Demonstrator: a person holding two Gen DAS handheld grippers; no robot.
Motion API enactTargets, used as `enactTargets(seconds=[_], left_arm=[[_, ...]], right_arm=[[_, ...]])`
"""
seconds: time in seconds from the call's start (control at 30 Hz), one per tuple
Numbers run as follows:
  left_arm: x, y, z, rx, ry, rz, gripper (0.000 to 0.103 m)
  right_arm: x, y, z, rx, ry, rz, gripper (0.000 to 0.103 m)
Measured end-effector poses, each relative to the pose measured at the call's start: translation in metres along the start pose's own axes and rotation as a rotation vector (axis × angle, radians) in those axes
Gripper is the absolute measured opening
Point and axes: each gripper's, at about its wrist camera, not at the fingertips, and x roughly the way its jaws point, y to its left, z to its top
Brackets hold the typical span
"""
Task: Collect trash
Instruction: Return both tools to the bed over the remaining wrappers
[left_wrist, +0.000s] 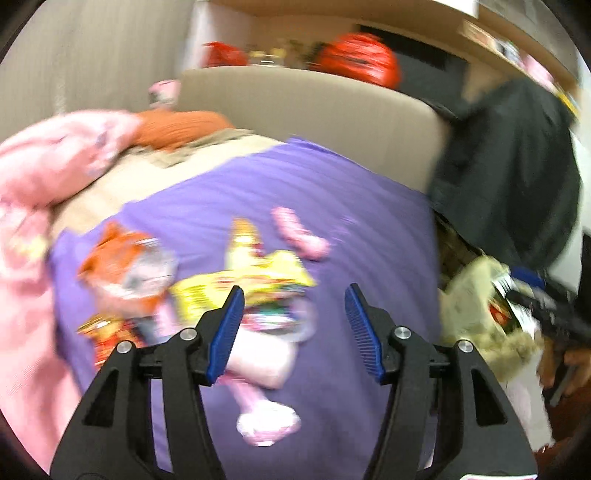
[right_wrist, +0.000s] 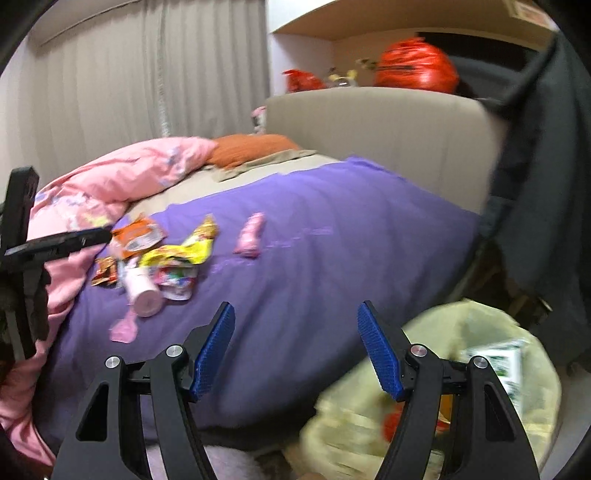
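We hold both tongs over the bed. The left tongs stand apart, with nothing between the blue pads, and the right tongs also stand apart and empty.

Just ahead of the left tongs, on the purple blanket, lies the trash: a pale pink cup on its side, a yellow wrapper behind it, an orange wrapper to the left, and a small pink wrapper further ahead. From the right tongs this pile is ahead and to the left (the left tool itself shows at the left edge of that view).

Below and right of the right tongs sits a pale yellow trash bag, with some packets already inside.

Further away are a pink quilt, an orange pillow and the beige headboard. Behind it stands a red bag.
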Motion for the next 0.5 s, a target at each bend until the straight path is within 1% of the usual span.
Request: enactTargets(seconds=[0.1,0.2,0.27,0.3,0.33,0.4,0.5], left_arm=[[-0.01,0.044,0.006,-0.096,-0.037,0.041,0.054],[-0.016,0.075,0.008,-0.164,-0.077,0.092,0.054],[-0.019,0.092,0.005,-0.204,-0.087,0.11,0.06],[-0.019,0.097,0.004,-0.216,-0.081,0.102,0.063],[-0.017,0.102,0.003,-0.223,-0.065,0.086,0.067],[-0.012,0.109,0.002,-0.227,-0.039,0.077,0.068],[-0.008,0.12,0.003,-0.223,-0.024,0.103,0.068]], right_arm=[[0.013,0.035,0.008,-0.042,0.009,0.043,0.065],[0.023,0.067,0.011,-0.079,0.025,0.081,0.065],[0.03,0.088,0.01,-0.113,0.041,0.079,0.065],[0.033,0.098,0.009,-0.131,0.048,0.08,0.065],[0.038,0.108,0.008,-0.15,0.057,0.093,0.065],[0.048,0.128,0.005,-0.175,0.081,0.146,0.065],[0.064,0.153,-0.002,-0.198,0.127,0.187,0.065]])
